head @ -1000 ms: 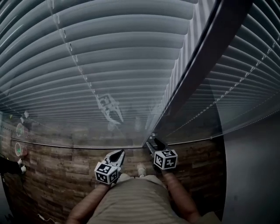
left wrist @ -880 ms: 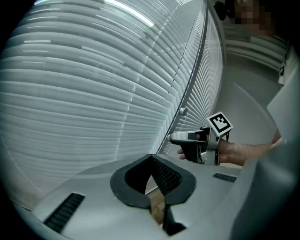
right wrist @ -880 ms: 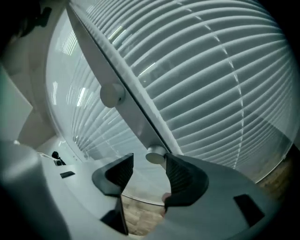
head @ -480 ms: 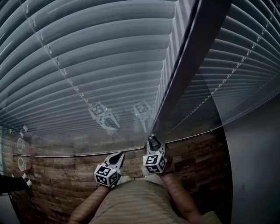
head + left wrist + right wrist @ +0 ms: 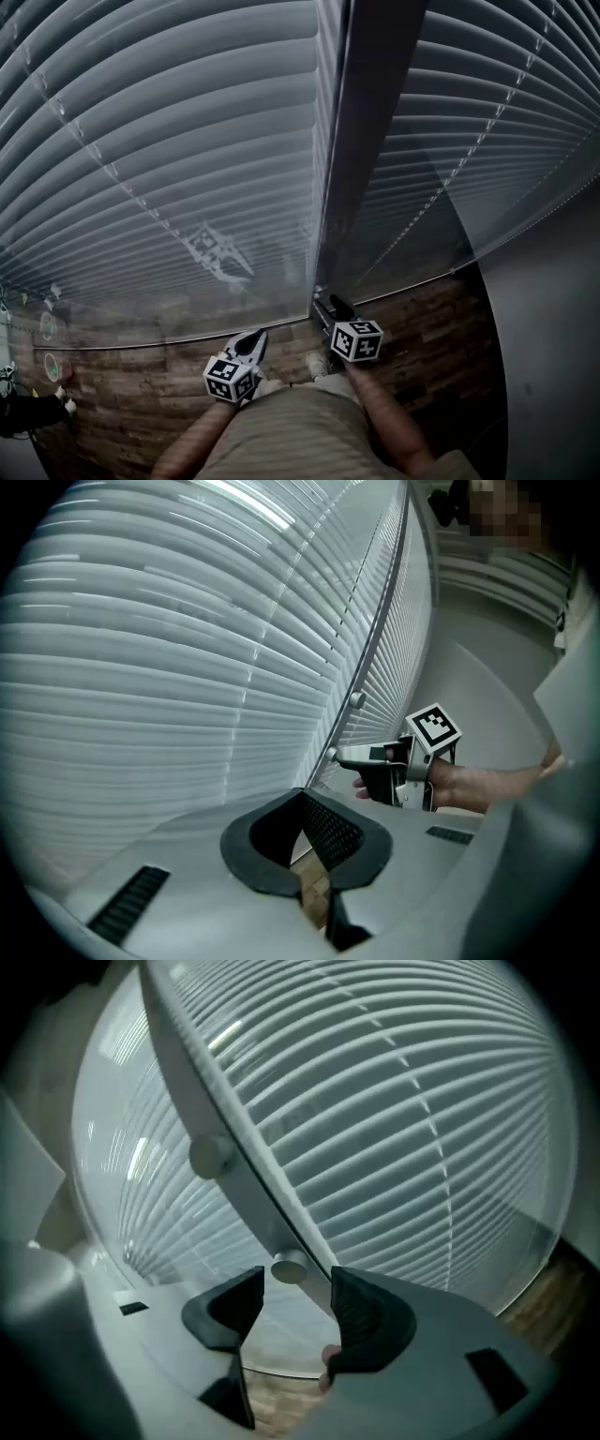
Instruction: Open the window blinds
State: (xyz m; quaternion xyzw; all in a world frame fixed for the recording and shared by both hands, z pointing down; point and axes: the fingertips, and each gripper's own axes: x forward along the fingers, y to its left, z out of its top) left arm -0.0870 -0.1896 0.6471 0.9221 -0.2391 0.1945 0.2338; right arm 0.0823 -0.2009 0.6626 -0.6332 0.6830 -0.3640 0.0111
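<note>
Blinds (image 5: pixel 169 159): slats lie shut behind glass (image 5: pixel 225 258), on both sides of a dark post (image 5: pixel 361 141).
Knob (image 5: pixel 289 1267): small and round, low on the post; I think turning it tilts the slats.
Right gripper (image 5: pixel 298 1283): fingers (image 5: pixel 361 1312) are wide and have just been opening; the knob sits between the tips, but they do not press it.
Left gripper (image 5: pixel 302 797): fingers together, holding nothing, low and near the right one.
Slip: the knob looks smooth and only the tips reach it, so it may pop out when the fingers close.
Miss: if the hand drifts, the fingers may close on the post edge, not the knob.
Wrong way: a turn the wrong way may leave the slats shut, or jam the knob.
Bump: a hard push could knock the tips on the glass.
Other knob (image 5: pixel 211 1157): sits higher on the post; it may be the one that works, I cannot tell.
</note>
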